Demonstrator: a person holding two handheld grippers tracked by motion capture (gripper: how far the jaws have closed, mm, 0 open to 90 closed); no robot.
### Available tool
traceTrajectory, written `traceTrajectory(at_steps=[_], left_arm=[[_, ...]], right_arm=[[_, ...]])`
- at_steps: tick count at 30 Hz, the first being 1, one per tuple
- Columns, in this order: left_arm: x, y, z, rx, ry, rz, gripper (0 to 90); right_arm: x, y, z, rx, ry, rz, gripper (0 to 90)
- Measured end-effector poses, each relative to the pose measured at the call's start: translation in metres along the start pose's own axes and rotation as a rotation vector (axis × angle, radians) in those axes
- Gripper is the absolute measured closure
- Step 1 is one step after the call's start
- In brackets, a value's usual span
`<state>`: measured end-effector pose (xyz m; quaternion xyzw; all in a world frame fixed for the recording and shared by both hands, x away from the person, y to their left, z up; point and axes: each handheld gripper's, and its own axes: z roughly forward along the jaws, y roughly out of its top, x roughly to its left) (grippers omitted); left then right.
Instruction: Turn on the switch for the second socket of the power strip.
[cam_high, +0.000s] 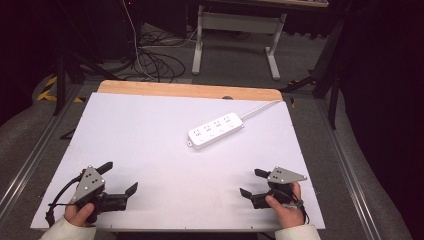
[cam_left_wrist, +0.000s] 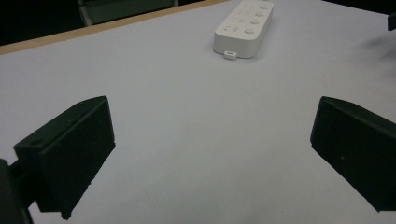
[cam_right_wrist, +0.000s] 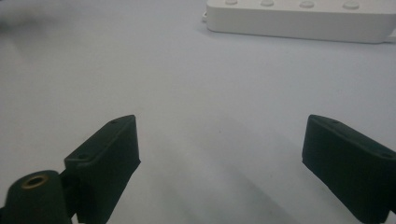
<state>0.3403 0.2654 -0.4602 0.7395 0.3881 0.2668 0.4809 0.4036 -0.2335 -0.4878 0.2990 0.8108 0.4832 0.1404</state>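
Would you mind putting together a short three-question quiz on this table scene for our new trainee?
1. True or false: the white power strip lies between the jaws of the left gripper.
2. Multiple choice: the strip's cable runs off toward which part of the white tabletop in the high view? A) near left corner B) far right corner C) near right corner
3. Fill in: both the left gripper and the right gripper have their jaws ____ with nothing in them.

Key:
1. False; the strip lies apart from both grippers, farther up the table.
2. B.
3. Open.
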Motion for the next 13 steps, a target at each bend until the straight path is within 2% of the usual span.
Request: traceTrajectory(at_steps=[3, 6, 10, 13], left_arm=[[0.0005, -0.0011, 0.0009, 0.0, 0.001, 0.018, 0.2], [0.0014, -0.0035, 0.0025, 0.001, 0.019, 0.04, 0.2], [0.0056, -0.0045, 0.0024, -0.012, -0.004, 0.005, 0.2], [0.0058, -0.0045, 0.0033, -0.007, -0.003, 0.009, 0.2]], right_arm=[[-0.001, -0.0016, -0.0013, -0.013, 0.002, 0.028, 11.3], [-0.0017, -0.001, -0.0006, -0.01, -0.01, 0.03, 11.3], [-0.0014, -0.0013, 0.0005, 0.008, -0.01, 0.02, 10.6], [-0.0003, -0.0014, -0.0002, 0.004, 0.005, -0.001, 10.3]])
